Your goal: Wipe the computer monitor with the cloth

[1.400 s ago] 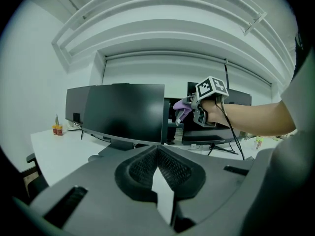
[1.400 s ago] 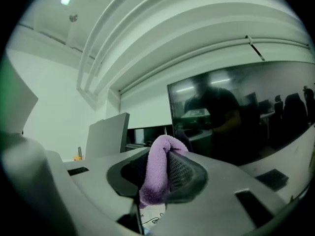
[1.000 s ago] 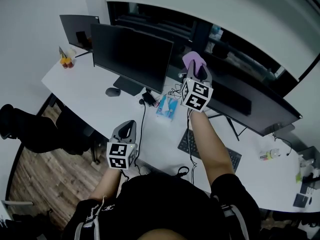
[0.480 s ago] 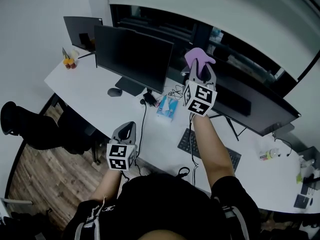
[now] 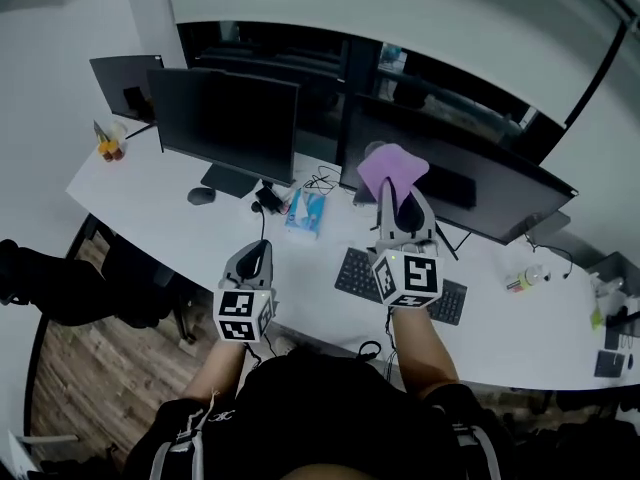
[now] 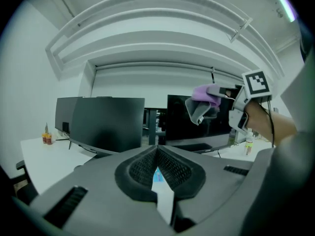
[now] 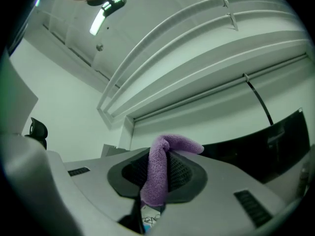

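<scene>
The left gripper (image 5: 256,256) is held low, its ribbed jaws pressed together on nothing. To its right, a fuzzy purple cloth (image 5: 392,166) is pinched in the right gripper (image 5: 398,198), just before the wide dark monitor (image 5: 490,193); a flat black keyboard (image 5: 357,276) lies beneath.

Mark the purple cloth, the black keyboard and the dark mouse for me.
Purple terry cloth (image 5: 392,168), head view, middle of the bunched fabric.
Flat black keyboard (image 5: 352,273), head view, its left end.
Small dark mouse (image 5: 201,196), head view, its rounded top.
</scene>
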`<state>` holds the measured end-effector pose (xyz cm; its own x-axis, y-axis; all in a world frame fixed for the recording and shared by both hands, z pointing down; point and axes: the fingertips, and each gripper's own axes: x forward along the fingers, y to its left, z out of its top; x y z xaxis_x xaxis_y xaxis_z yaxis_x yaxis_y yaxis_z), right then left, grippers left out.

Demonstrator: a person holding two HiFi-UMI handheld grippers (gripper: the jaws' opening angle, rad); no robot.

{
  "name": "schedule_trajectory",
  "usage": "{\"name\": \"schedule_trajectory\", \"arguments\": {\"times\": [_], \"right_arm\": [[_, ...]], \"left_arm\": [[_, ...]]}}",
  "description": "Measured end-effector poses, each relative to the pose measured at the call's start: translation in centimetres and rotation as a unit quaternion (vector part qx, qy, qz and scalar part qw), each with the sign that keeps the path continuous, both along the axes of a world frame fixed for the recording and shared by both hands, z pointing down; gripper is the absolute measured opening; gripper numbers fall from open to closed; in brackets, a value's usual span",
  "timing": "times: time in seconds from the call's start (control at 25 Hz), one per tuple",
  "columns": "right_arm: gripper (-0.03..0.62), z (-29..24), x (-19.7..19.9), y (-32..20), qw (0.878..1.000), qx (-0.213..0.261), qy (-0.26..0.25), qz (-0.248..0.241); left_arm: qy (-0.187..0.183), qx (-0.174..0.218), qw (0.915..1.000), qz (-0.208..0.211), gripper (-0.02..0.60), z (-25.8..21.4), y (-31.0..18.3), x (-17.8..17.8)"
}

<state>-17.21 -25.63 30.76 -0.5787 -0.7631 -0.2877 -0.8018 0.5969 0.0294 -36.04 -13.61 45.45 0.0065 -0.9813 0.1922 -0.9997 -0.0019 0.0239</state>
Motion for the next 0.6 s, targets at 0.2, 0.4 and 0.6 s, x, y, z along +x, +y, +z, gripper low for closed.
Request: {"name": "schedule_trajectory", "arguments": {"times": [0.2, 0.4, 0.6], "right_arm": [[0.083, 5.8, 6.1, 2.4, 0.998, -0.056, 0.008, 0.027], [0.083, 9.7, 10.0, 3.2, 0.994, -0.096, 0.012, 0.054], [0.083, 11.5, 11.7, 4.4, 0.991, -0.12, 0.021, 0.055]], "left_arm": [[-0.007, -0.009, 0.9992, 0.038, 0.014, 0.3, -1.2, 4.6], [-0.016, -0.01, 0.9977, 0.065, 0.014, 0.6, -1.7, 8.5], [-0.011, -0.015, 0.9968, 0.078, 0.014, 1.3, -1.3, 11.1]]}}
